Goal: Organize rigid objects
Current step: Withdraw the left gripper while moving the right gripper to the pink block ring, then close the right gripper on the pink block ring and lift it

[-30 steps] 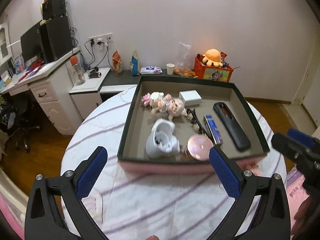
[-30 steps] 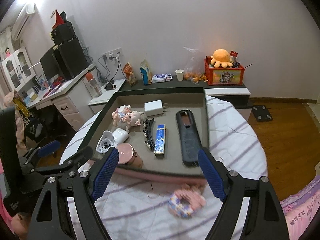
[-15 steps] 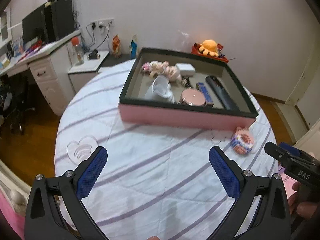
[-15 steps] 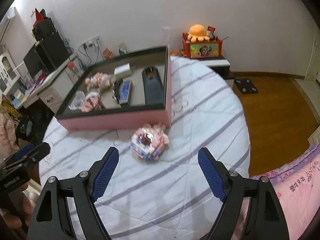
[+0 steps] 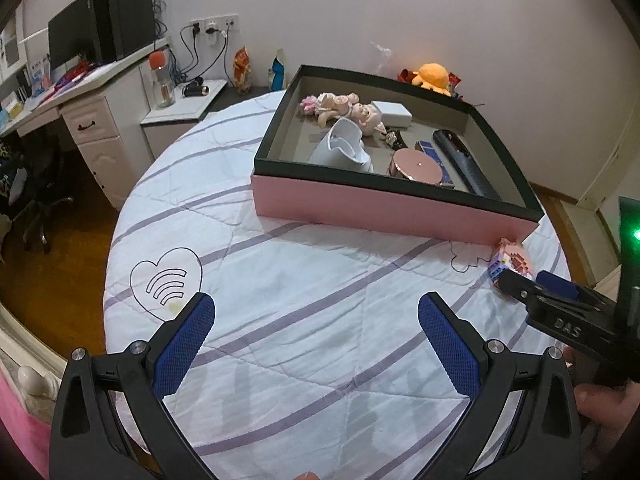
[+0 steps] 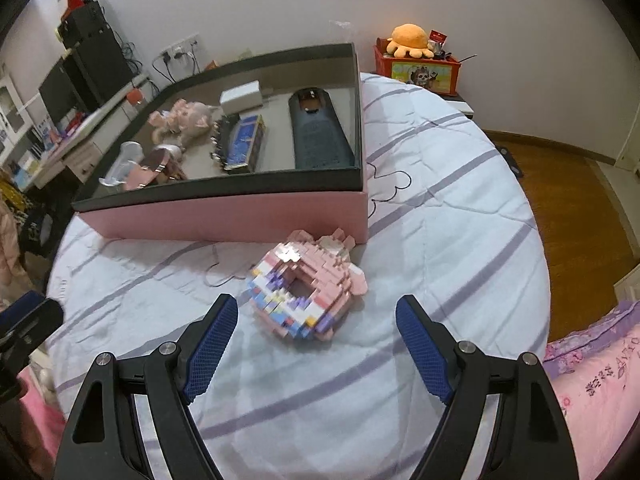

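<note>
Block toy (image 6: 306, 290) on striped round bedspread (image 6: 460, 216) beside pink box (image 6: 224, 216), both jaws apart.

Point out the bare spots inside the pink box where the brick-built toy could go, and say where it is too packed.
Inside the pink box, the floor is bare along the left wall beside the white holder and in the far right corner behind the black remote. The middle is packed: pig figurine, white case, blue box, pink round tin. The brick-built toy lies outside.
</note>
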### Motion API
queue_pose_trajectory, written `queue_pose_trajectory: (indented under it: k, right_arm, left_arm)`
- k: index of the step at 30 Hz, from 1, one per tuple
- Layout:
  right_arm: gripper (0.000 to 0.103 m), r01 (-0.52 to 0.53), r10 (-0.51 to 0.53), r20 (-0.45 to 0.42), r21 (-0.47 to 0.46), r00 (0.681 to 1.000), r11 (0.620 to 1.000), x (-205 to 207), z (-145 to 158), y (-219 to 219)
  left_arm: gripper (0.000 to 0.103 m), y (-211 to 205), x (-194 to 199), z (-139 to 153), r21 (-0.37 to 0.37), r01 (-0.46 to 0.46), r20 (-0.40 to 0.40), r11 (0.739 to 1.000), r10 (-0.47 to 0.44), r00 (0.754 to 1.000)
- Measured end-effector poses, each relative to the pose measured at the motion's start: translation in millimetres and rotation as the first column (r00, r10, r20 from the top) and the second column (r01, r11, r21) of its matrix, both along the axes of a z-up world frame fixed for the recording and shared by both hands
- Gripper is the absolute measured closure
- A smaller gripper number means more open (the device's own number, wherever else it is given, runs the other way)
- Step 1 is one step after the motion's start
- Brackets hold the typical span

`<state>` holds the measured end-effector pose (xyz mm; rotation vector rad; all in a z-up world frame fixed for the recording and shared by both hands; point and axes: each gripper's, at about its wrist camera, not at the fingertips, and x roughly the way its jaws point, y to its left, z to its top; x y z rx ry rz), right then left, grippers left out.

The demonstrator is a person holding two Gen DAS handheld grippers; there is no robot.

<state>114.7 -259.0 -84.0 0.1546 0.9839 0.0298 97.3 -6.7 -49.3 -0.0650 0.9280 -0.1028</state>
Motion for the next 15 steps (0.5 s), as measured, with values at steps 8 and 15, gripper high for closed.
queue_pose_trajectory:
  k: [8,15]
  right_arm:
    - [0.026,-0.015,0.016,0.015,-0.075,1.000,0.997,9,-10,10]
    - [0.040,-0.025,0.027,0.021,-0.084,0.999,0.996,6,-7,9]
  left_arm:
    - [0.000,7,7,-8,-0.009,-0.012,-0.020,1.000,0.012,1.000]
    - [0.000,6,10,-11,-0.016,-0.005,-0.027,1.000,0.004,1.000]
